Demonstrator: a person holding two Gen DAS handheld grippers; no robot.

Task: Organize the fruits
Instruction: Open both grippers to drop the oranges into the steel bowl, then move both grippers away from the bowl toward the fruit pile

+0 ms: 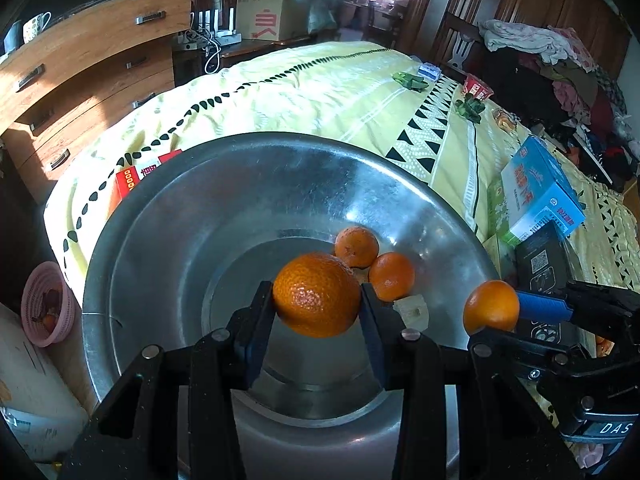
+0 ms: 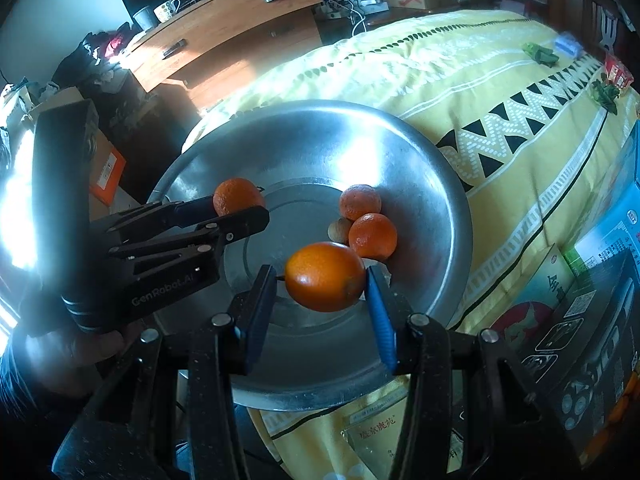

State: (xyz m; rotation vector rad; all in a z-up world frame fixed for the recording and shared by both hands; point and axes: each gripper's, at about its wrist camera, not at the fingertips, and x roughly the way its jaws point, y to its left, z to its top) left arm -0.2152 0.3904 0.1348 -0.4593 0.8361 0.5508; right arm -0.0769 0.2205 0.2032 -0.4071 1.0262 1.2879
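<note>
Orange fruit fills both grippers — the left gripper point(image 1: 318, 300) is clamped on one mandarin point(image 1: 317, 295), the right gripper point(image 2: 322, 280) on another mandarin point(image 2: 325, 276). Both hang over the steel basin point(image 1: 168, 216), where two loose mandarins point(image 1: 374, 264) lie touching — on the yellow bedspread point(image 1: 304, 92).

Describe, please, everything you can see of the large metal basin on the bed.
The metal basin is a wide, round, shallow silver bowl, seemingly steel or aluminium, scuffed and shiny, with a flat bottom and sloping wall. It sits upright on the yellow patterned bedspread near the bed's edge. Two oranges and a small pale piece rest inside it. Above it the left gripper and right gripper each hold an orange.
</note>
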